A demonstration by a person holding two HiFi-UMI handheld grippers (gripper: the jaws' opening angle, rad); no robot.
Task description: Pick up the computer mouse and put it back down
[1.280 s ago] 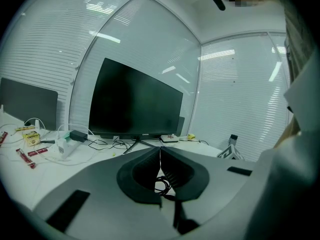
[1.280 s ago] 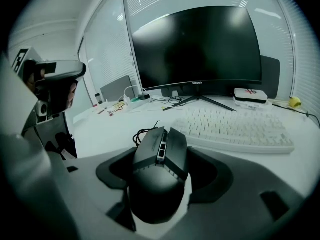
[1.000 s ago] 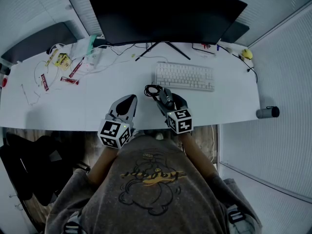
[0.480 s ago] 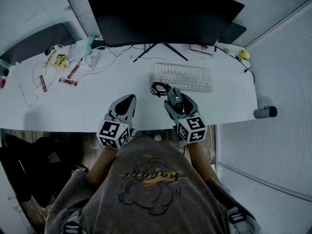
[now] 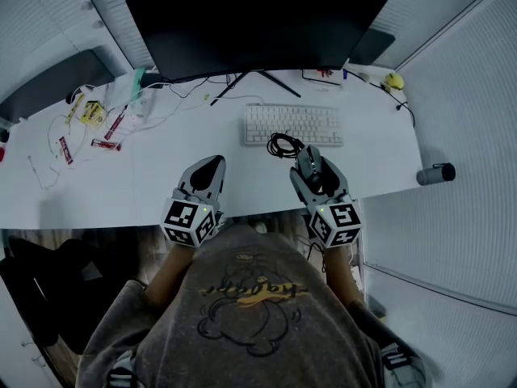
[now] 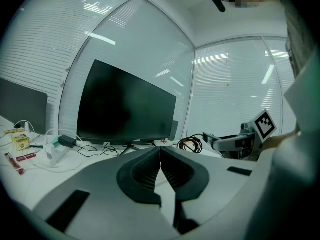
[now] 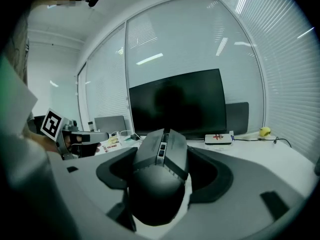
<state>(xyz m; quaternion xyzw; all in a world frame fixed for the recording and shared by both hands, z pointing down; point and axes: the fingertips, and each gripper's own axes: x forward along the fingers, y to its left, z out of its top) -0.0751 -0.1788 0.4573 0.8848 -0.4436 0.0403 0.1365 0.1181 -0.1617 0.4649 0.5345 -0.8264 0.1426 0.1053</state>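
A dark grey computer mouse (image 7: 161, 170) sits clamped between the jaws of my right gripper (image 5: 313, 166), lifted off the white desk (image 5: 145, 176) near its front edge. In the head view the mouse (image 5: 310, 166) shows just below the keyboard, its coiled black cable (image 5: 283, 145) trailing from its nose. My left gripper (image 5: 208, 170) rests over the desk's front edge to the left, jaws shut with nothing between them; the pads (image 6: 150, 170) meet in the left gripper view.
A white keyboard (image 5: 292, 124) lies ahead of the mouse, and a large black monitor (image 5: 254, 23) on a stand behind it. Cables, a charger and small packets (image 5: 93, 113) are scattered at the back left. A yellow object (image 5: 393, 80) sits at the back right corner.
My right gripper has risen and moved to the right with the mouse in its jaws, the coiled cable following. The left gripper has stayed put.
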